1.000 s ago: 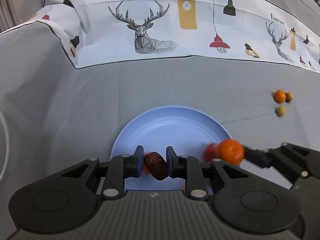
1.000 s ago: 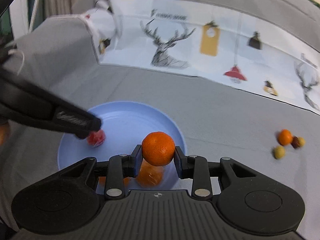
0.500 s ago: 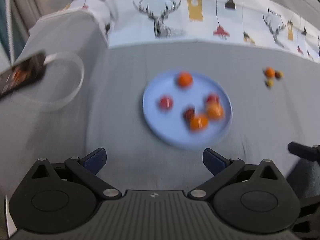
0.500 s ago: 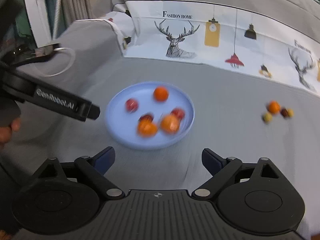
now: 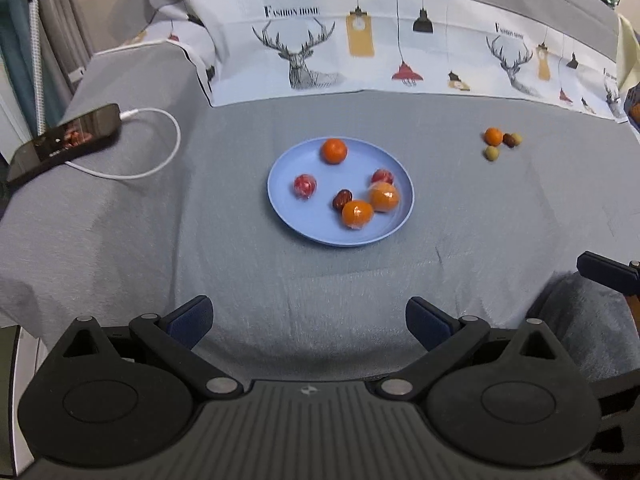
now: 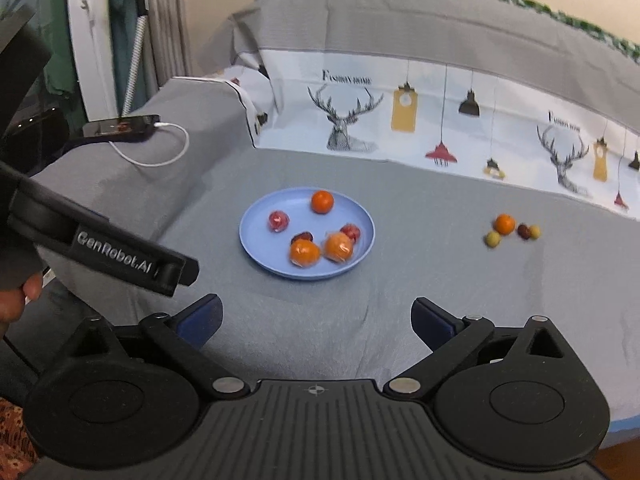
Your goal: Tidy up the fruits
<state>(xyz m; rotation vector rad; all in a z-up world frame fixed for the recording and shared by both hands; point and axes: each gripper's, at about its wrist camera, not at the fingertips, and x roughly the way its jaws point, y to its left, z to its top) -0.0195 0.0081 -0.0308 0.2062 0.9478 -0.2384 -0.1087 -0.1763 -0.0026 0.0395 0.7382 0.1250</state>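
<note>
Both the left hand-held gripper (image 5: 308,320) and the right hand-held gripper (image 6: 316,318) are spread wide and hold nothing, well back from the blue plate (image 5: 280,176) on the grey tabletop (image 5: 240,264). The plate carries three oranges, two red fruits and a date (image 5: 342,200). Four small fruits (image 5: 500,142) lie apart to its right.

The printed cloth (image 5: 400,52) reads "FASHION HOME" above each deer. The left gripper (image 6: 132,264), seen from the right wrist view, apparently reads "GenRobot.AI".
</note>
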